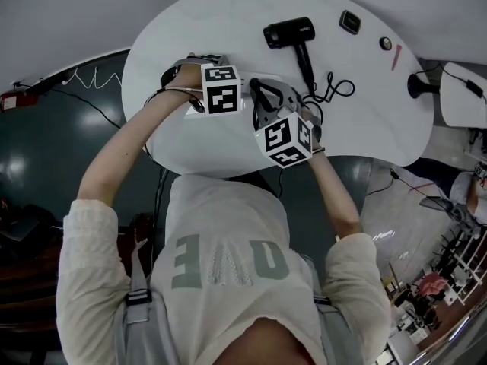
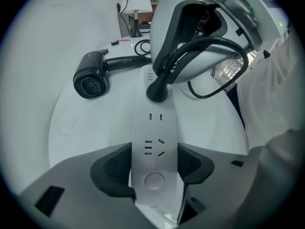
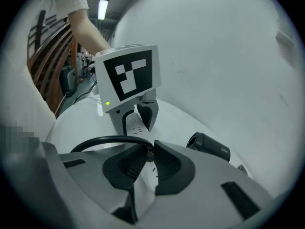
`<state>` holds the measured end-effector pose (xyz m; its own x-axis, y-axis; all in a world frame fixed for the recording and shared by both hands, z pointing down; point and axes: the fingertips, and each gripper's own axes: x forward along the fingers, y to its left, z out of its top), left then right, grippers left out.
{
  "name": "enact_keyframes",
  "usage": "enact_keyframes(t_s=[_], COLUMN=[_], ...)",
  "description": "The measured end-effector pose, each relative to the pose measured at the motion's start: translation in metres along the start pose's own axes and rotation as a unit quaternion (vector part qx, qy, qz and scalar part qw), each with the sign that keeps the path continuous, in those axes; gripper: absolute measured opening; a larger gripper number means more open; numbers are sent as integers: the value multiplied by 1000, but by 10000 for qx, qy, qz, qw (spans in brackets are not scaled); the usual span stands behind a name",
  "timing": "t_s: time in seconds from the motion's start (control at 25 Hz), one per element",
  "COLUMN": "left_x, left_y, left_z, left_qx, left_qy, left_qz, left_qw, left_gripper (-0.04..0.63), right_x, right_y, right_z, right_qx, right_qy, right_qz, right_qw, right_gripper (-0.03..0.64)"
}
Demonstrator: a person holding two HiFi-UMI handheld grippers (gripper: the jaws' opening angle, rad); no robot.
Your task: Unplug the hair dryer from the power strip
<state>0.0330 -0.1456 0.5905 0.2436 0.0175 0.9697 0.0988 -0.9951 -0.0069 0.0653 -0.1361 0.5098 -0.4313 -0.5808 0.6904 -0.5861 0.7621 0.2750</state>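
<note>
Left tool [image 2: 153,165]: clamped across the near end of the strip [image 2: 153,128], at lower centre of the left gripper view.
Plug [image 2: 156,90]: black, seated in the strip's far socket; cord [image 2: 209,43] looped to the right.
Right tool [image 3: 146,157]: closed on the plug.
Dryer [image 1: 289,33]: laid on the desk [image 1: 365,120], at upper centre of the head view, apart from both tools.

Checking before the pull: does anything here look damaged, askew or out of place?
Nothing stands out. The black hair dryer lies on the white table, and the black plug sits in the white power strip; no damage shows.
</note>
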Motion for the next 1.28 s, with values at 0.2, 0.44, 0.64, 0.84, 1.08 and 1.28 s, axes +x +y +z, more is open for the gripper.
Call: enact_keyframes(t_s=[0.2,0.44,0.64,0.84,1.08,1.28], left_x=[1,0,0,0,2,-2], left_y=[1,2,2,2,-1,-1], left_z=[0,-1,-1,1,4,2], left_qx=[-57,-99,-85,-50,-36,-216], left_qy=[-65,75,59,81,16,-528], left_qz=[-132,-155,-154,-147,-208,-137], left_qw=[9999,9998,9998,9998,9998,9983], left_gripper=[268,268,270,270,273,273], right_x=[7,2,-4,-9,-52,-104], right_y=[-14,-22,-21,-24,-37,-88], right_z=[-7,6,4,5,53,92], right_qx=[1736,2518,3093,3400,3267,2239], right_qy=[28,-66,-348,-598,-1743,-2064], right_qz=[535,856,887,797,937,246], right_qw=[9834,9640,9462,9352,9242,9522], right_gripper=[52,52,52,52,51,52])
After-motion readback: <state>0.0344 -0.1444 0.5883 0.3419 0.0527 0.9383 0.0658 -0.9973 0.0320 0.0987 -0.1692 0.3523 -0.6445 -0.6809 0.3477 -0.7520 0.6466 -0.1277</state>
